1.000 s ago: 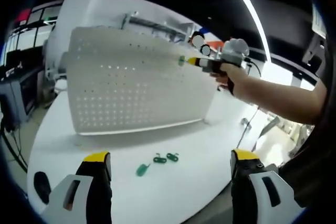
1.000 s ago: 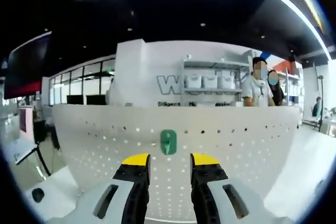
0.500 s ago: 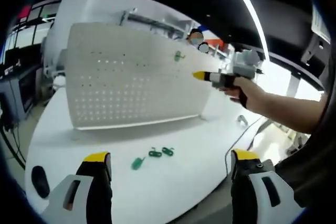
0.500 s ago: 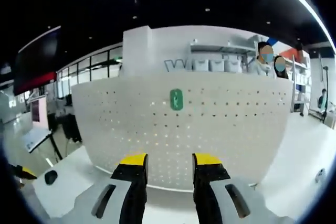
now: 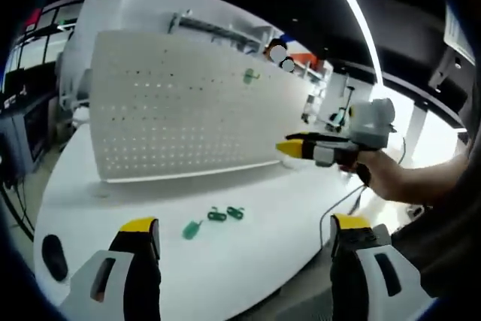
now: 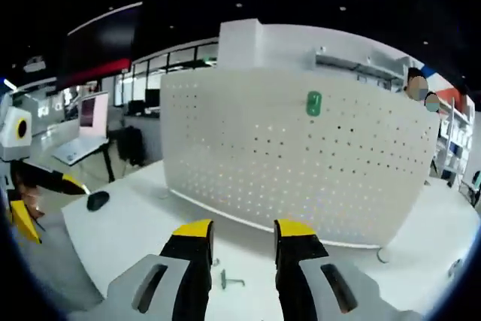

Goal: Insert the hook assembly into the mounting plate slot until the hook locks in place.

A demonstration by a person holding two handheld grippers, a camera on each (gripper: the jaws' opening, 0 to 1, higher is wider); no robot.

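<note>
A white pegboard plate (image 5: 173, 114) stands upright on the white table (image 5: 248, 261). One green hook (image 5: 249, 75) hangs in its upper right rows, also seen as the green hook (image 6: 314, 103) on the pegboard (image 6: 301, 163) in the right gripper view. My right gripper (image 5: 289, 148) floats well clear of the board, held by a hand; its jaws (image 6: 244, 231) stand a little apart with nothing between them. My left gripper (image 5: 244, 227) is wide open and empty, low over the table's near side. Two loose green hooks (image 5: 225, 214) and a third (image 5: 192, 228) lie on the table.
A black mouse (image 5: 51, 248) sits near the table's left edge. A small thin part (image 6: 229, 282) lies on the table just beyond the right jaws. The left gripper (image 6: 46, 202) shows at the left of the right gripper view. Shelves and people stand behind the board.
The right gripper has drawn back from the pegboard and dropped lower, leaving the green hook hanging on the board. The left gripper has hardly moved.
</note>
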